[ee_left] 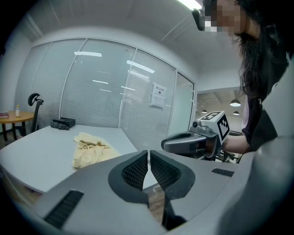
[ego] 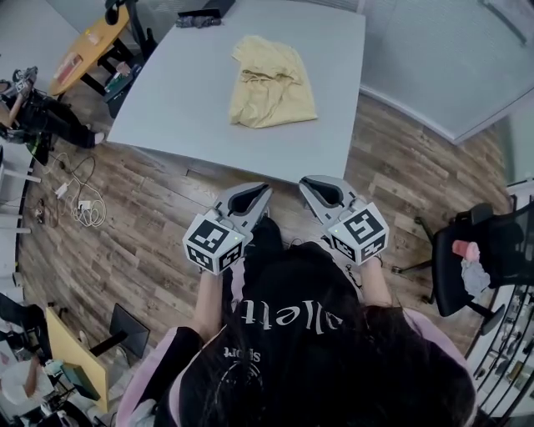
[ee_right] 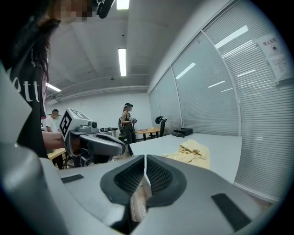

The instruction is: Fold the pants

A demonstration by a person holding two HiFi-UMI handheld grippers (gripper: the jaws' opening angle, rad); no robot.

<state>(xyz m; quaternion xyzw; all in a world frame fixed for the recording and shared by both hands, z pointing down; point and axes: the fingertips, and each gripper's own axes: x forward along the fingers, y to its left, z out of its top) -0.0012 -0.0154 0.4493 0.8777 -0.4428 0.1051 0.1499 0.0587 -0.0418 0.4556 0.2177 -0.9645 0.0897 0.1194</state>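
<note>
Wide wood-plank floor [ego: 150,225] all around, and on it stands the big pale grey tabletop [ego: 183,92], its near edge running across just ahead of both grippers. Most of that surface is bare. There's a broad open stretch to the left of the cloth and a narrower strip to its right before the right-hand edge.

The pants [ego: 271,83] lie on the tabletop, toward its far right part and well in from the near edge. They're pale yellow and soft, bunched in a loose heap with creases and one layer lapped over another. The nearer edge is fairly straight, the farther part rumpled.

A black office chair [ego: 476,250] stands on the floor off to the right, clear of the tabletop.

Now the grippers: the left gripper [ego: 264,188] and the right gripper [ego: 304,181] hang side by side over the floor, short of the near edge, tips angled in toward one another. The left jaws are clenched, pads together, gripping nothing. The right jaws are the same, clenched and empty.

Smallest of all, a dark object [ego: 200,17] sits at the tabletop's far edge, well apart from the pants; I can't tell what it is.
</note>
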